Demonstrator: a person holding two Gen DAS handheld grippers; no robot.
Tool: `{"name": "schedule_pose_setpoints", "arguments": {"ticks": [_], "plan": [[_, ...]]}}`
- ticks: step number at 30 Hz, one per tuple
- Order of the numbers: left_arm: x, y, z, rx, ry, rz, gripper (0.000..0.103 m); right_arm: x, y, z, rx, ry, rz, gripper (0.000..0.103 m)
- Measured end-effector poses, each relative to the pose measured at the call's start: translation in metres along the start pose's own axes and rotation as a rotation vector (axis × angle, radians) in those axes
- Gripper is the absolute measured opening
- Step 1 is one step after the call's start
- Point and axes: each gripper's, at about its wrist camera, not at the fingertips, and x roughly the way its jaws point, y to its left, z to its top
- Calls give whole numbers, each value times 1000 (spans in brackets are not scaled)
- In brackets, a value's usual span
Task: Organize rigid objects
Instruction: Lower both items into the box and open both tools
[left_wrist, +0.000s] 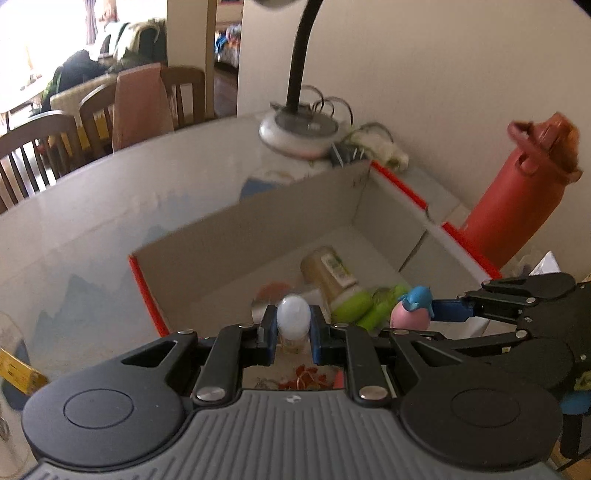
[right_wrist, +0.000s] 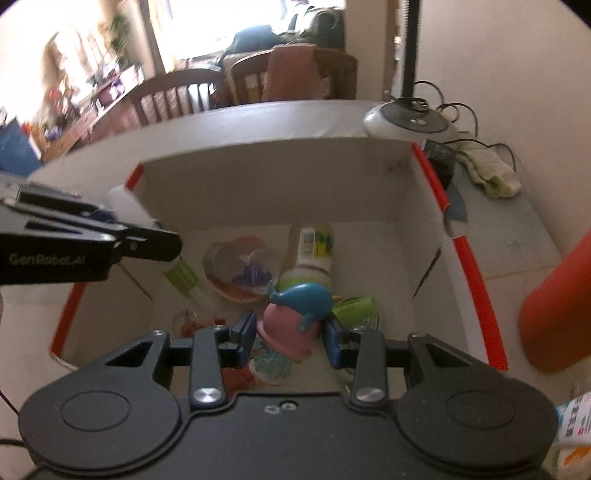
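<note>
Left gripper: jaws drawn nearly together, clamped on a small translucent white egg-capped bottle, held above the near part of the open cardboard box with red-edged flaps.

Right gripper: jaws partly open, pressed on both sides of a pink cup-shaped toy topped with a blue whale figure, likewise held over the near part of the box interior.

Box floor, below the grippers: a lying pale bottle with a green-and-yellow label and green cap at the centre; a clear round container with red and purple contents just to its left; a green crumpled item beside the bottle cap on the right; small red pieces near the near-left corner.

Right edge of the tabletop, beside the box: a tall red plastic flask with a loop lid, upright.

Far corner of the tabletop, behind the box: a round white-and-grey lamp base with a black gooseneck, coiled cables and a crumpled pale cloth alongside.

Beyond the far edge: wooden slat-backed chairs, one draped with a pink cloth.
</note>
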Motion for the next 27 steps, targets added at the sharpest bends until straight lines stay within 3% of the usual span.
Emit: {"name": "schedule_pose_setpoints", "arguments": {"ticks": [4,17,27], "plan": [[11,-5,-2,21,42,-4,17,7,2,-3,-42,38,8,37],[43,-23,23,97,39,32,17,40,-2,-4,-70,90,2,37],[71,-30,30,117,103,37,17,35,-4,-2,-56,53,1,39]]}}
